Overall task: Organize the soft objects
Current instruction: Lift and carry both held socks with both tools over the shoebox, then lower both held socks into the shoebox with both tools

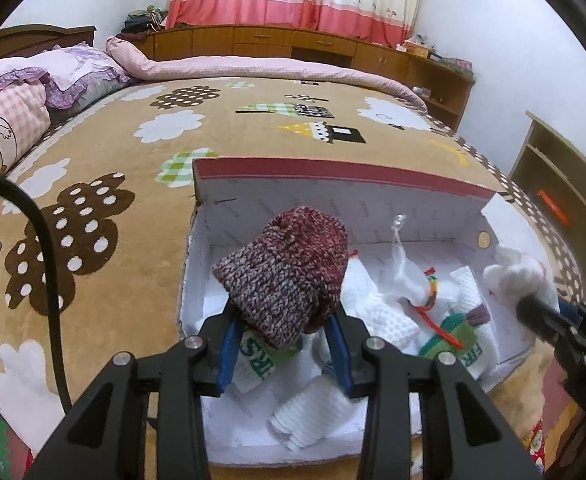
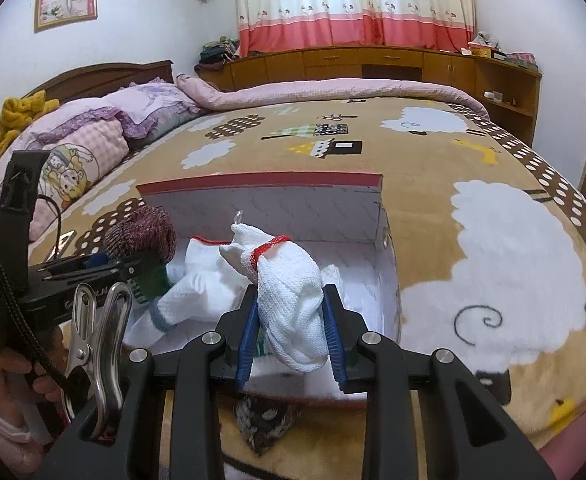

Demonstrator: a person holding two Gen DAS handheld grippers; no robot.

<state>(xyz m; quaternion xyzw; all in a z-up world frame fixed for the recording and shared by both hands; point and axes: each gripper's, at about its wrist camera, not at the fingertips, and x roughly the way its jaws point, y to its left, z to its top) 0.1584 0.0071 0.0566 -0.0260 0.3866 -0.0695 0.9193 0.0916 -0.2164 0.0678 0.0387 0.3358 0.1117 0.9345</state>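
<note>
**Cardboard box, two grips above it**

Left gripper (image 1: pixel 283 344) clamps one maroon knit hat (image 1: pixel 289 272) over the box (image 1: pixel 333 172); right gripper (image 2: pixel 291 340) clamps one white sock bundle (image 2: pixel 289 292) inside the near rim. Open blanket (image 2: pixel 473 208) surrounds the box.

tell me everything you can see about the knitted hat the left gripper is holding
The knitted hat is a small chunky-knit beanie in mottled dark red, maroon and grey-white yarn, gathered at its crown with a ribbed cuff. The left gripper pinches its lower part between blue pads, holding it tilted above the open white box, over the white socks inside.
</note>
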